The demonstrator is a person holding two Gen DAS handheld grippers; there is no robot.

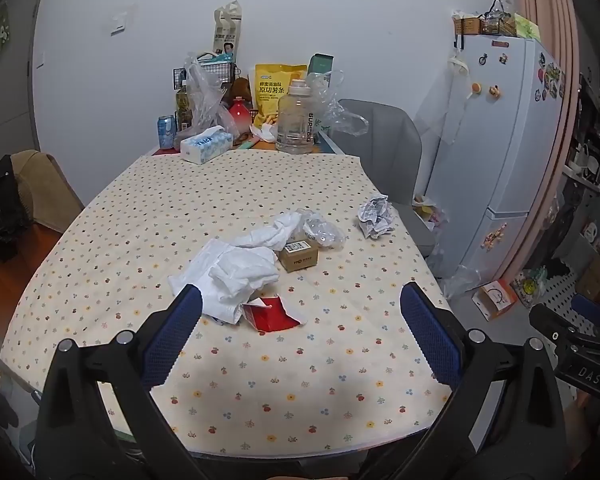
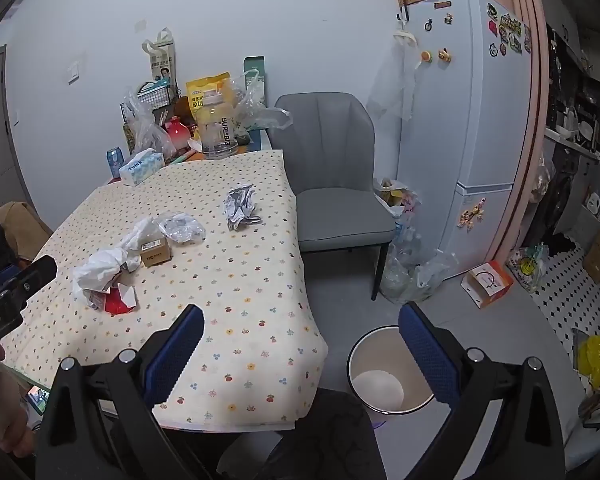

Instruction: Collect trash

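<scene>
Trash lies on the flower-patterned tablecloth (image 1: 260, 380): a white crumpled bag (image 1: 228, 276), a torn red carton (image 1: 272, 314), a small brown box (image 1: 299, 256), clear crumpled plastic (image 1: 324, 232) and a crumpled paper ball (image 1: 375, 216). My left gripper (image 1: 300, 328) is open and empty, above the near table, just short of the red carton. My right gripper (image 2: 300, 344) is open and empty, above the table's right corner. The white bin (image 2: 384, 376) stands on the floor below it. The same trash shows in the right wrist view: bag (image 2: 100, 268), carton (image 2: 118, 300), box (image 2: 155, 252), paper ball (image 2: 241, 206).
The back of the table holds a water jug (image 1: 296, 120), tissue pack (image 1: 206, 145), yellow snack bag (image 1: 276, 88) and a can (image 1: 166, 131). A grey chair (image 2: 332, 184) stands right of the table, then a fridge (image 2: 464, 128). Bags and an orange box (image 2: 487, 283) lie on the floor.
</scene>
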